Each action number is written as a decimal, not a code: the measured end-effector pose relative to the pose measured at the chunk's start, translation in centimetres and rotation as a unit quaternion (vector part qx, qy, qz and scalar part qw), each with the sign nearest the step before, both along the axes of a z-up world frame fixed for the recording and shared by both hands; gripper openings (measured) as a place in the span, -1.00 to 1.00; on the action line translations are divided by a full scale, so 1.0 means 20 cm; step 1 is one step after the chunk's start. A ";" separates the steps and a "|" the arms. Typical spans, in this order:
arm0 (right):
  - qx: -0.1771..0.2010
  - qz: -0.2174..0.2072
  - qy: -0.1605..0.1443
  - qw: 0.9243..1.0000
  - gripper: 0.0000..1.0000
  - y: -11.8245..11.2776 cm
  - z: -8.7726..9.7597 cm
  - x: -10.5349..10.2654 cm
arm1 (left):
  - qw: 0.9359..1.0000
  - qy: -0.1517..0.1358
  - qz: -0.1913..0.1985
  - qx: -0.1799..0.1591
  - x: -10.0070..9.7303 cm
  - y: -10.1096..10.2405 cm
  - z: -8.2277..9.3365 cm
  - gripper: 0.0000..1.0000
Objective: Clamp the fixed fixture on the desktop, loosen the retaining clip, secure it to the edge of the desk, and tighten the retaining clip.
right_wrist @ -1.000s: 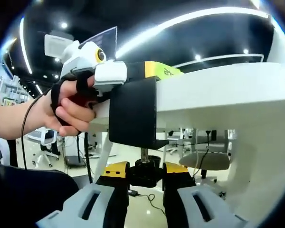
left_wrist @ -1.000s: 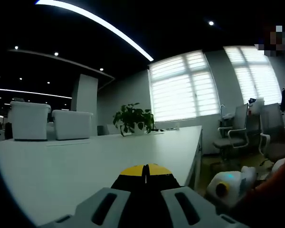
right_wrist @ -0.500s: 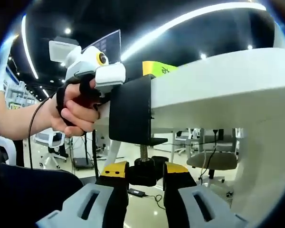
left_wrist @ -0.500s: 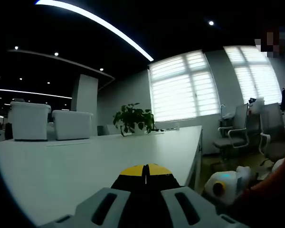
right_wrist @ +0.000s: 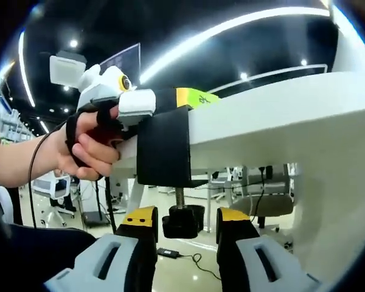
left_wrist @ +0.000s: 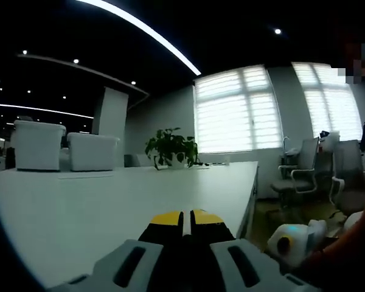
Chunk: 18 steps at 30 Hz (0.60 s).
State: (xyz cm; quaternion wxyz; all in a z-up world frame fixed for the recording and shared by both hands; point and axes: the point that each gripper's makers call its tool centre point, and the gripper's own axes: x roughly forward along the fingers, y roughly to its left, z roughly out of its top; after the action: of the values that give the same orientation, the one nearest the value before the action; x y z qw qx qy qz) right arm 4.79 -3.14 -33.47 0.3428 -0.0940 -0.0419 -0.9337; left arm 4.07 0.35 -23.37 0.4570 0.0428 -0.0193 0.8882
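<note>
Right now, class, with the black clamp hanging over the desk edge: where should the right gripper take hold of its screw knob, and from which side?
Grip the round black knob on its rim, one jaw each side, coming up from below along the threaded screw. It hangs under the clamp at the desk edge, between the open right gripper jaws.

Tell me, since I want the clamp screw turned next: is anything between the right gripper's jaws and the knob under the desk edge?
Nothing visible is. The right gripper has its jaws open, with the black knob directly in the gap between them, below the black clamp on the desk edge.
</note>
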 end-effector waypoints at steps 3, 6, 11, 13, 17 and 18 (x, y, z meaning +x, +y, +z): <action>0.004 0.001 0.002 1.000 -0.31 -0.01 0.00 0.00 | 1.000 -0.007 -0.008 -0.001 0.01 0.01 -0.01 -0.58; 0.006 -0.003 0.002 1.000 -0.34 -0.01 0.01 0.00 | 1.000 -0.006 -0.007 -0.001 0.02 0.01 -0.01 -0.57; -0.001 -0.008 0.003 1.000 -0.37 0.01 0.03 -0.02 | 1.000 -0.005 -0.003 -0.001 0.01 0.01 -0.01 -0.54; 0.001 -0.007 0.004 1.000 -0.37 0.01 0.03 -0.02 | 1.000 -0.004 -0.003 -0.001 0.02 0.01 -0.01 -0.54; 0.003 0.008 0.005 1.000 -0.39 0.02 0.01 -0.03 | 1.000 -0.004 -0.003 -0.001 0.02 0.01 -0.01 -0.54; 0.002 0.018 0.003 1.000 -0.41 0.01 0.01 -0.03 | 1.000 -0.004 -0.003 -0.001 0.02 0.01 -0.01 -0.54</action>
State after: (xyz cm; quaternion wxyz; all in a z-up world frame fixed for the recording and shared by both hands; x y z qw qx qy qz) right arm 4.27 -2.87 -33.32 0.3594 -0.0951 -0.0412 -0.9274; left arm 4.40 0.64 -23.53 0.4600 0.0386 -0.0202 0.8868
